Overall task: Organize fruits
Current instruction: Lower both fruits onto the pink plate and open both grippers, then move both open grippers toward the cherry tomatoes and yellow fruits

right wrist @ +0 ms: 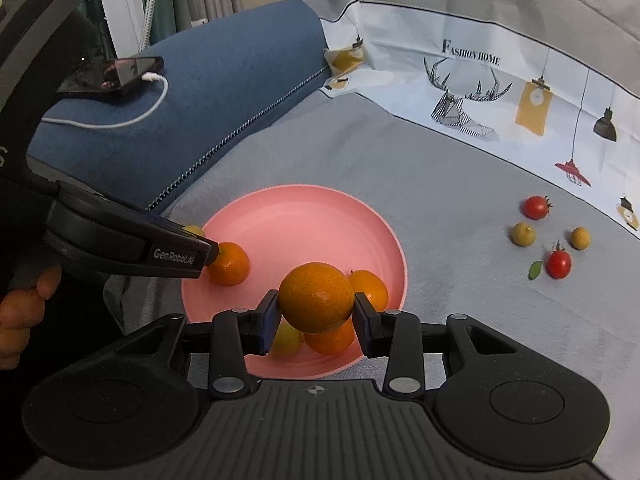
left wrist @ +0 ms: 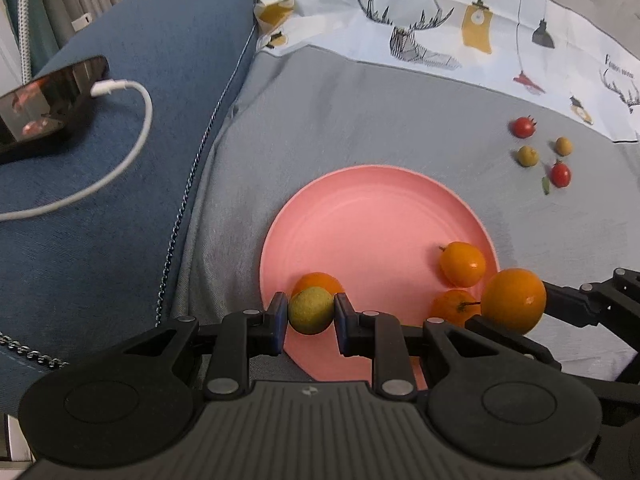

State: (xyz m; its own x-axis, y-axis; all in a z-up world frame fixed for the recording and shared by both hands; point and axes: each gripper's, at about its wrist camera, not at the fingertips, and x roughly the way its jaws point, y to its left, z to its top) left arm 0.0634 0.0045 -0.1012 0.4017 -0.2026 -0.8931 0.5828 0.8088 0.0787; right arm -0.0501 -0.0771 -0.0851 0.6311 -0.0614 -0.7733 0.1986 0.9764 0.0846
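My left gripper [left wrist: 310, 313] is shut on a small yellow-green fruit [left wrist: 309, 308] above the near left edge of the pink plate [left wrist: 372, 208]. My right gripper [right wrist: 316, 315] is shut on an orange [right wrist: 316, 296] over the plate's [right wrist: 300, 216] near side. That held orange [left wrist: 514, 300] also shows at the right of the left wrist view. Three oranges [left wrist: 462, 264] [left wrist: 450, 306] [left wrist: 316, 280] lie on the plate, and a yellow-green fruit [right wrist: 286, 340] lies under the right gripper. Two red tomatoes [right wrist: 535, 207] [right wrist: 559, 264] and two yellowish fruits [right wrist: 523, 234] [right wrist: 580, 237] lie loose on the grey cloth to the right.
A blue cushion [left wrist: 140, 160] rises left of the plate, with a phone [left wrist: 52, 100] and its white charging cable [left wrist: 132, 152] on it. A printed white cloth [right wrist: 500, 92] borders the grey cloth at the back. A person's hand [right wrist: 24, 312] holds the left gripper's handle.
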